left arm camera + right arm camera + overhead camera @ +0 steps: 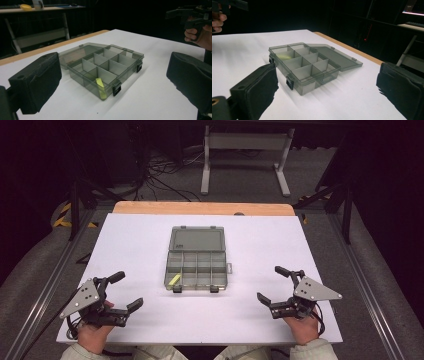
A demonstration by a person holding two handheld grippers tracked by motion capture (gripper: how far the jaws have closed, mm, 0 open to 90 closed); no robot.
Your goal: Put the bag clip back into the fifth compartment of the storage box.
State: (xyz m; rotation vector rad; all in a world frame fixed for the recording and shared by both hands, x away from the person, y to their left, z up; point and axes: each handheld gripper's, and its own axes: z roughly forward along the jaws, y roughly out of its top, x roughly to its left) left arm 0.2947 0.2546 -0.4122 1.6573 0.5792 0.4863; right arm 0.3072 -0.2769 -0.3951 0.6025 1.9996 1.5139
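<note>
1. Your left gripper rests on the near left part of the white table, jaws spread wide and holding nothing; they angle inward toward the middle, so the box sits framed between them in the left gripper view.
2. Just right of it, near the table's centre, lies the smoky-grey compartment box. Its lid is folded flat away from you on the far side, which leaves all 8 compartments open from above. The 2 black latches hang off the near wall, facing you.
3. Note the small yellow piece in the near-left compartment, leaning against the front wall. It lies closest to your left gripper, so I judge that hand has the easier reach.
4. Your right gripper sits at the near right, well apart from the box, jaws equally wide and empty. It mirrors the left, pointed inward, so either hand can approach without crossing.
5. Both hands rest low at the table's near edge, a neutral start posture in my judgement.
</note>
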